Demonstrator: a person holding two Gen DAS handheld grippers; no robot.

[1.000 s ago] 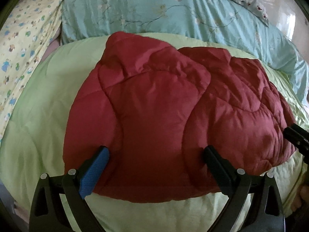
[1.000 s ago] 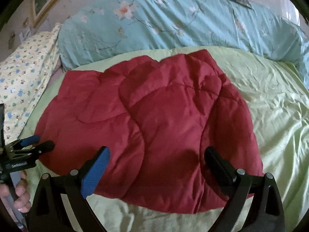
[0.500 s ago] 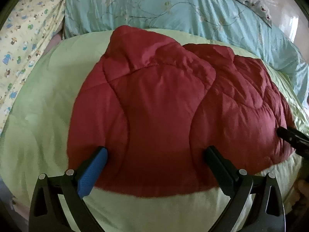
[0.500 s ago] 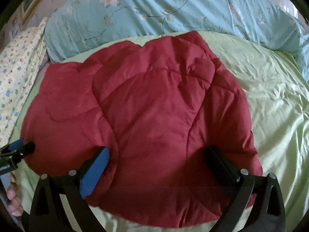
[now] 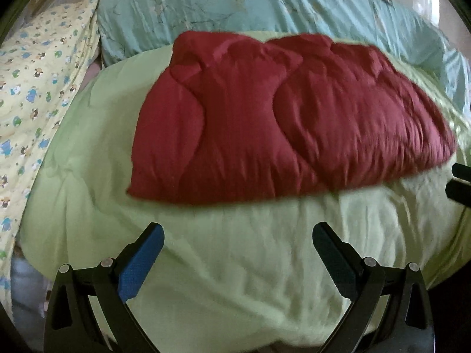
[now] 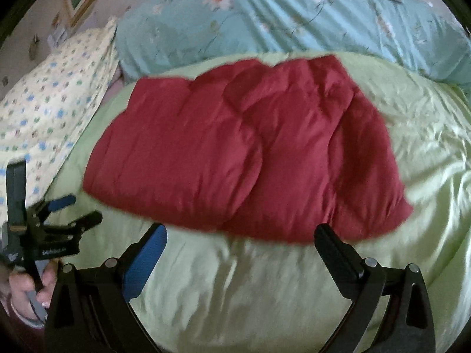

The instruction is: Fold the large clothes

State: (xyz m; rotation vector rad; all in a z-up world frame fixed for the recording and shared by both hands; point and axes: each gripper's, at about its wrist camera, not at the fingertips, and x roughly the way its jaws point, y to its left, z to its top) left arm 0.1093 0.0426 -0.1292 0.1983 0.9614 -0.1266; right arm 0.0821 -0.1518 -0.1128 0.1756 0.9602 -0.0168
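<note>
The red jacket [image 5: 282, 123] lies on the green sheet [image 5: 235, 264] of the bed, already folded into a thick, roughly oblong bundle. Its padded panels lie one over another, and no sleeve or hem can be made out sticking from the sides. It sits toward the head of the bed, just in front of the blue floral quilt [image 5: 265, 6], with the yellow patterned pillow [image 5: 38, 94] off to its left.

Both tools are clear of it. The left gripper [image 5: 237, 253] hangs over bare sheet near the bundle's front edge, spread wide and holding nothing. The right gripper [image 6: 240, 253] is likewise spread and empty, its black finger close to the bundle's near right corner, though I cannot tell whether it touches.

To my eye the folding is all but done: the jacket is compact and lying by itself. What may remain is a last fold in half, or some pressing and squaring, since the puffy top layers sit a little unevenly and the right end looks bulkier.
</note>
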